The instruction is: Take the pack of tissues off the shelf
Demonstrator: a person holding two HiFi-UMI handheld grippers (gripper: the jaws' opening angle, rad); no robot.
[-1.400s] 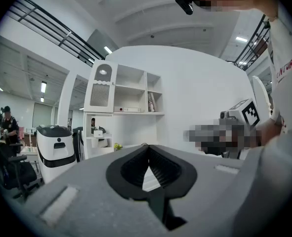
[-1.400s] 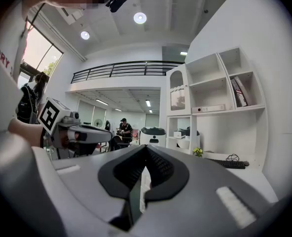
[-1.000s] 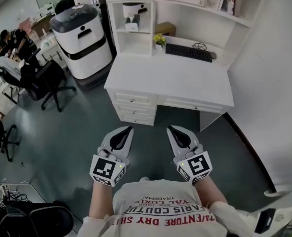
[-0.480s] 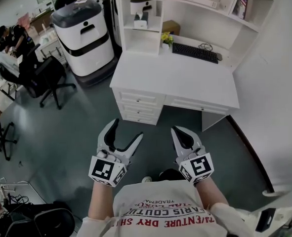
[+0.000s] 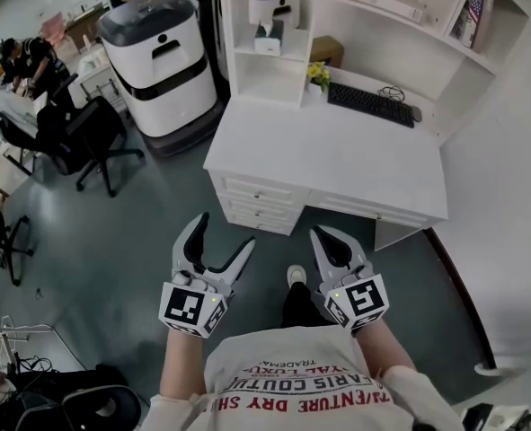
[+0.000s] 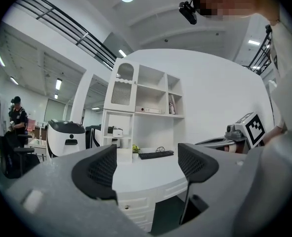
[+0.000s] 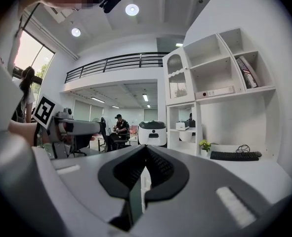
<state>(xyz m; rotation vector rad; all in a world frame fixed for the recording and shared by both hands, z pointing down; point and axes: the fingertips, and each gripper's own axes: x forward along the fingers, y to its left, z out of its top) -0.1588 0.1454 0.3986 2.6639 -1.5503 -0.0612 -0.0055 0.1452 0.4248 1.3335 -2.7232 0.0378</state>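
Observation:
The pack of tissues (image 5: 268, 36) is a small white and grey box in the open shelf cubby over the left end of the white desk (image 5: 328, 151). It shows far off in the left gripper view (image 6: 117, 132) and the right gripper view (image 7: 182, 126). Both grippers hang over the floor in front of the desk, well short of the shelf. My left gripper (image 5: 222, 237) has its jaws opening, with nothing between them (image 6: 148, 169). My right gripper (image 5: 324, 235) is shut and empty (image 7: 145, 154).
A black keyboard (image 5: 370, 104) and a small potted plant (image 5: 318, 75) lie on the desk's back part. A large white and black machine (image 5: 162, 57) stands left of the desk. A black office chair (image 5: 90, 137) and seated people (image 5: 18, 61) are at the far left.
The left gripper's jaws went from shut to wide apart. The view has drifted so the desk and shelf sit a little further right and nearer. A foot now shows between the grippers.

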